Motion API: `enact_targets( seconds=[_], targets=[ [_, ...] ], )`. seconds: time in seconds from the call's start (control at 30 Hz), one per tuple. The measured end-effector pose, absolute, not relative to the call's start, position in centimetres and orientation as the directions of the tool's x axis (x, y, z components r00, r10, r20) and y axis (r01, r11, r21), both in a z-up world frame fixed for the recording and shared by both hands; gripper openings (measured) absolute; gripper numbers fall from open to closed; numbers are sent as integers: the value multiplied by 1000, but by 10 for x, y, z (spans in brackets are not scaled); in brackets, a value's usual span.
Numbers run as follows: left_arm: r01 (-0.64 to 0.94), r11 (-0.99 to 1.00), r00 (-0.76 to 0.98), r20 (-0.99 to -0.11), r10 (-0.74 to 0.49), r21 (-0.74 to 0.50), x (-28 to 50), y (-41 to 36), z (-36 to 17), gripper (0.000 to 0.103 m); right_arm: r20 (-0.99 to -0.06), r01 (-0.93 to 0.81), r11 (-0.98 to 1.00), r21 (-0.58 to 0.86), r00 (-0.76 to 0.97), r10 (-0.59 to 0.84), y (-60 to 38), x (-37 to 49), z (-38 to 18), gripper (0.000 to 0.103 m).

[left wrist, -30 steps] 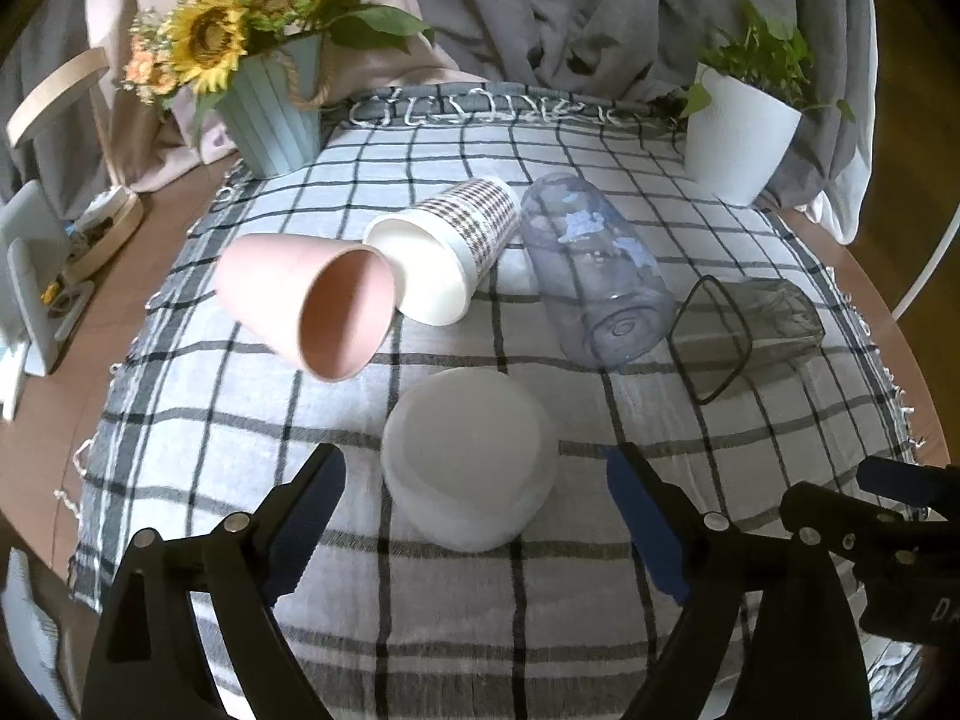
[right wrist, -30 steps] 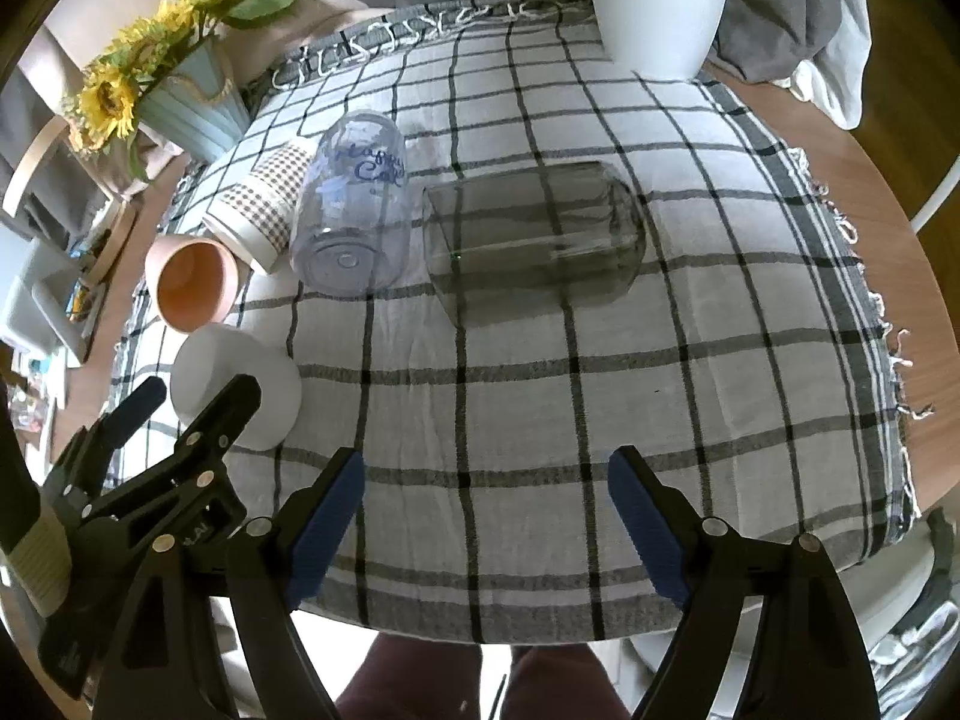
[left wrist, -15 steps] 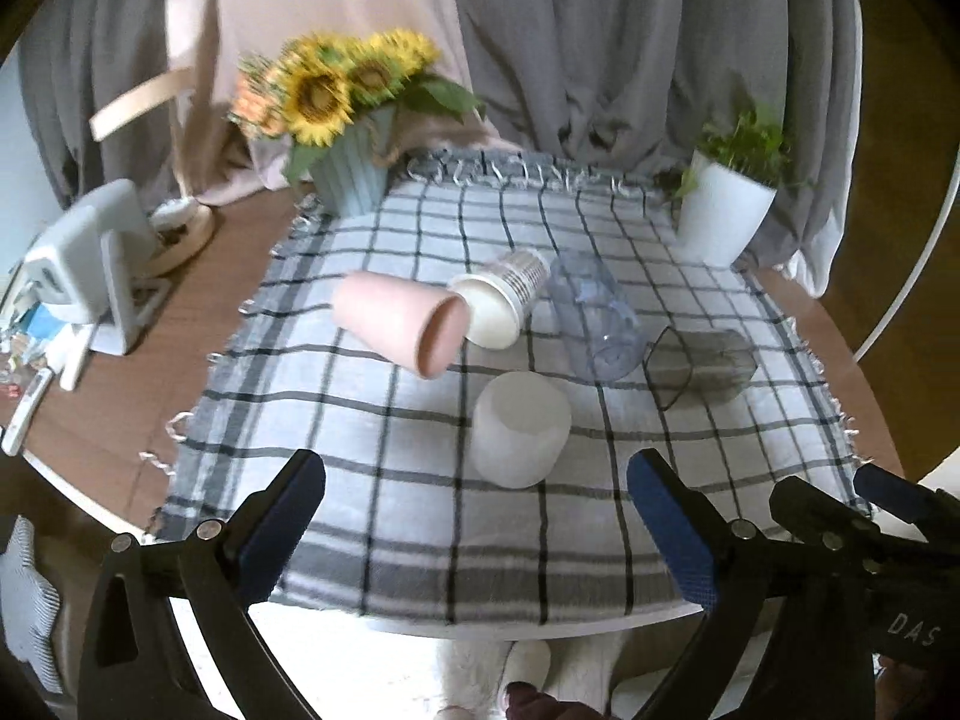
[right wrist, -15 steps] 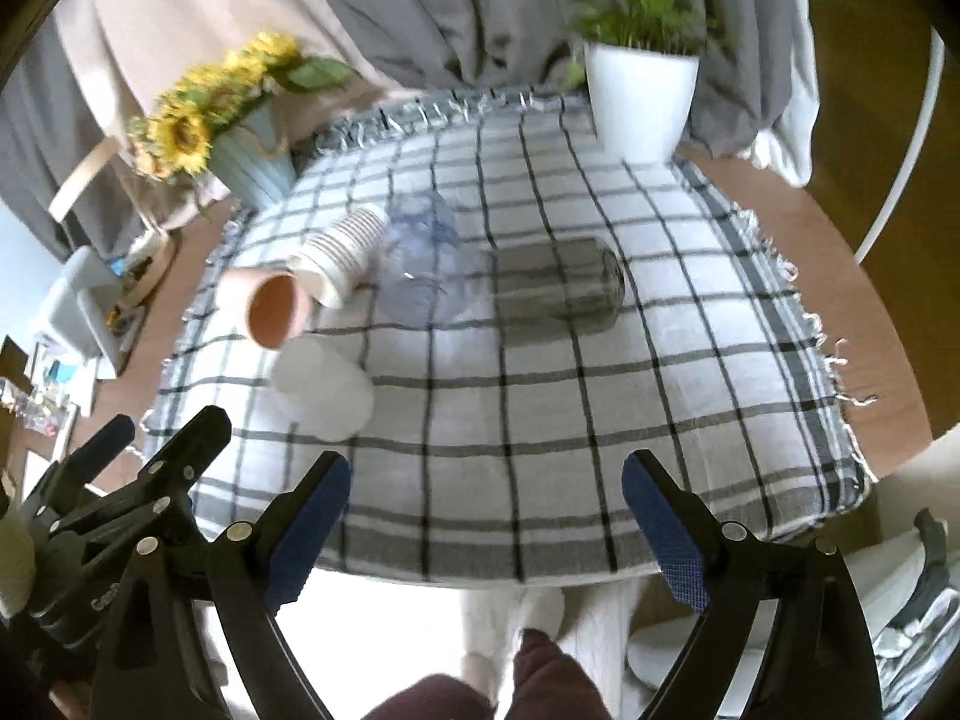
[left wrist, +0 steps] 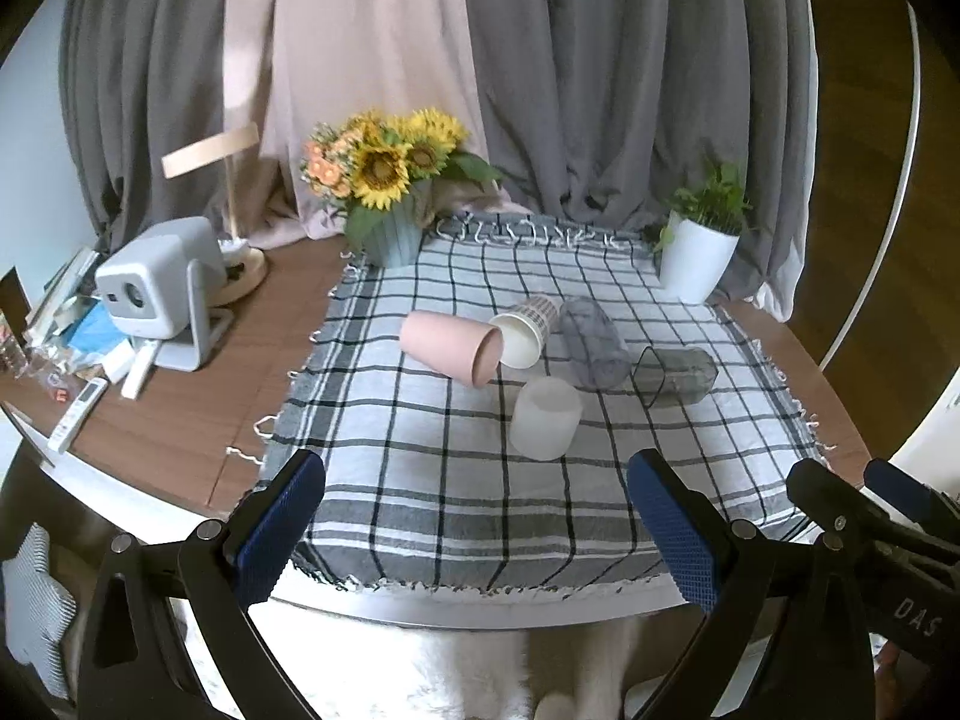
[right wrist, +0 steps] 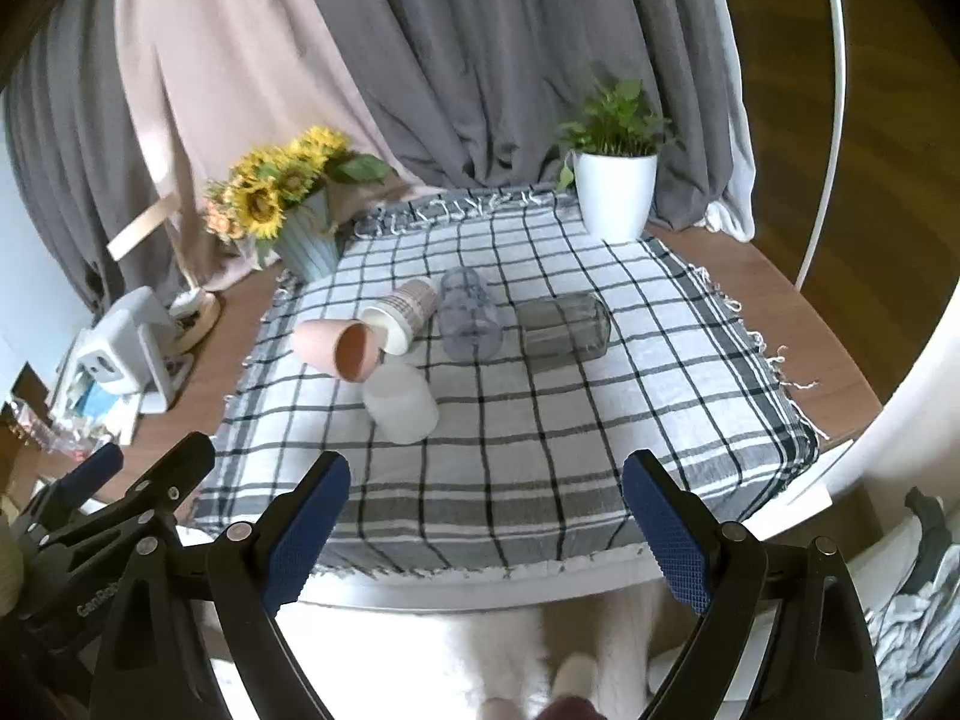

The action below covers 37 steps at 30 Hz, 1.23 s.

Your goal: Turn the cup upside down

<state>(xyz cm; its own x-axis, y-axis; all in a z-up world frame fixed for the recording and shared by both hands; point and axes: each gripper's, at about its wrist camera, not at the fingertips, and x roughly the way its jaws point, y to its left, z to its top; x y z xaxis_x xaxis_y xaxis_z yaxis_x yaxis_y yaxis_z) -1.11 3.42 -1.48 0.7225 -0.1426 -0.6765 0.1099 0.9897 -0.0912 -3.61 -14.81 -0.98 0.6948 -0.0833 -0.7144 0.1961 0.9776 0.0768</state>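
Note:
A white cup [left wrist: 545, 425] [right wrist: 401, 410] stands upside down on the checked cloth [left wrist: 456, 480] [right wrist: 540, 420]. Behind it lie on their sides a pink cup [left wrist: 451, 347] [right wrist: 337, 347], a patterned paper cup [left wrist: 528, 330] [right wrist: 403, 312], a clear plastic cup [left wrist: 593, 343] [right wrist: 469, 317] and a dark square glass [left wrist: 677, 373] [right wrist: 563, 330]. My left gripper [left wrist: 474, 534] is open and empty, held back off the table's front edge. My right gripper [right wrist: 487, 525] is open and empty, also back from the front edge.
A sunflower vase [left wrist: 390, 204] [right wrist: 288, 204] stands at the back left and a white plant pot [left wrist: 699, 252] [right wrist: 615, 192] at the back right. A white projector [left wrist: 156, 294] and clutter sit on the wooden table at the left.
Both grippers have pulled back and up from the cups to beyond the table's front edge. The white cup stays upside down where it was. Both jaws stay open.

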Motion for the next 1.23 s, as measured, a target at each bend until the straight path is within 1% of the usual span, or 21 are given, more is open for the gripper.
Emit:
enact_targets(
  seconds=[0.13,0.5,1.0,1.23],
  targets=[
    [98,987,732,-663,-157,-126,-25,41,-5,103,-687,167,983,78,724,-68,-138,-53,0,92],
    [85,991,777,-616,-131,-104,-44,43,15,103,-660,133,987,86,750,-44,-132,-72,14,93],
    [83,990,777,-615,-135,-111,-51,42,17,103,-654,132,988,85,756,-45,-131,-78,16,93],
    [85,989,779,-610,-141,-120,-54,43,19,103,-652,137,987,83,756,-50,-130,-84,19,95]
  ],
)
